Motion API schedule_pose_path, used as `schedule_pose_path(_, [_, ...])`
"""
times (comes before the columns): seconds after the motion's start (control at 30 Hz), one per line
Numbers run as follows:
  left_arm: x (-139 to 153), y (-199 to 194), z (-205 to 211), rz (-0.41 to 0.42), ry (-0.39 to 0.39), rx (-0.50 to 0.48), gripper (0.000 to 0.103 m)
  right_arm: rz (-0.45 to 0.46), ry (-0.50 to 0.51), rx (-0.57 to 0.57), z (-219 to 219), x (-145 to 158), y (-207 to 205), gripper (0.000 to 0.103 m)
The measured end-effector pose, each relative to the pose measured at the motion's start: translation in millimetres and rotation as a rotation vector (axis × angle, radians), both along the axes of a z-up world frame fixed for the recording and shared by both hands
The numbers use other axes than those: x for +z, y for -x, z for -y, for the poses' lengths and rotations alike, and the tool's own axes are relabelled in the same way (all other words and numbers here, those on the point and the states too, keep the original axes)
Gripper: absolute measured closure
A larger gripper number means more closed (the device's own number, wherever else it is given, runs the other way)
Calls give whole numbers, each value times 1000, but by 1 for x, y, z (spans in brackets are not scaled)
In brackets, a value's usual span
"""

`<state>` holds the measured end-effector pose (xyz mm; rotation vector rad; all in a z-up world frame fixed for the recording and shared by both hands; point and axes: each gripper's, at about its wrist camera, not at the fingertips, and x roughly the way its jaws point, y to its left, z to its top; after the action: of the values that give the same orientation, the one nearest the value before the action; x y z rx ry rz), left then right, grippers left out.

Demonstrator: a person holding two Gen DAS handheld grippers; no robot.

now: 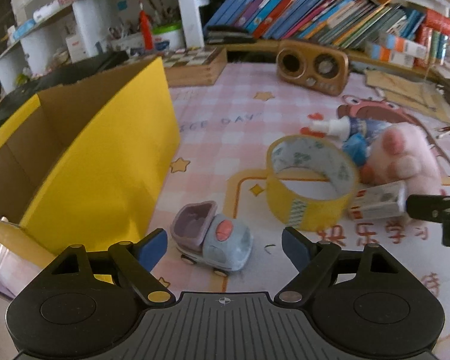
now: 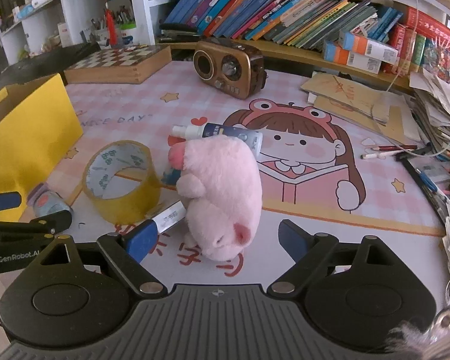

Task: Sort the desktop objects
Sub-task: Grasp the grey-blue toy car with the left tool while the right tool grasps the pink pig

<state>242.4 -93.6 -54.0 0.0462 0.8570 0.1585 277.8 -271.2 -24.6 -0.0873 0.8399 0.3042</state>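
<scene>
My left gripper (image 1: 224, 247) is open, its blue fingertips either side of a small blue-grey toy truck (image 1: 214, 240) on the pink mat. A yellow tape roll (image 1: 310, 181) lies just beyond it. My right gripper (image 2: 217, 240) is open around the near end of a pink plush pig (image 2: 222, 192). A small white box (image 2: 169, 217) lies by its left fingertip. A spray bottle (image 2: 222, 133) lies behind the pig. The yellow cardboard box (image 1: 75, 162) stands open at the left; it also shows in the right wrist view (image 2: 24, 138).
A brown retro radio (image 2: 228, 67) and a wooden chessboard box (image 2: 117, 61) stand at the back of the mat. Books fill the shelf (image 2: 285, 9) behind. Papers, pens and pencils (image 2: 390, 150) pile at the right edge.
</scene>
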Motion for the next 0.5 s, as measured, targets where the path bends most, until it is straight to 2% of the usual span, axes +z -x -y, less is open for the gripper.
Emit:
schedule_pose_path(0.07, [-4, -4, -2, -10, -4, 8, 18, 3, 13, 8, -3, -3, -6, 15])
schedule_pose_path(0.13, [-8, -9, -4, -19, -11, 11, 19, 11, 14, 10, -5, -5, -13, 10])
schedule_pose_path(0.27, [-15, -17, -6, -43, -6, 12, 25, 28, -11, -2, -5, -1, -27, 9])
schedule_pose_path(0.37, [-18, -21, -12, -38, 32, 20, 30, 35, -47, -14, -3, 4, -36, 9])
schedule_pose_path(0.43, [-17, -21, -15, -37, 63, 19, 38, 28, -55, -23, -3, 4, -42, 9])
schedule_pose_path(0.5, [-18, -22, -16, -39, 75, 15, 40, 12, -55, -30, -5, 1, -49, 9])
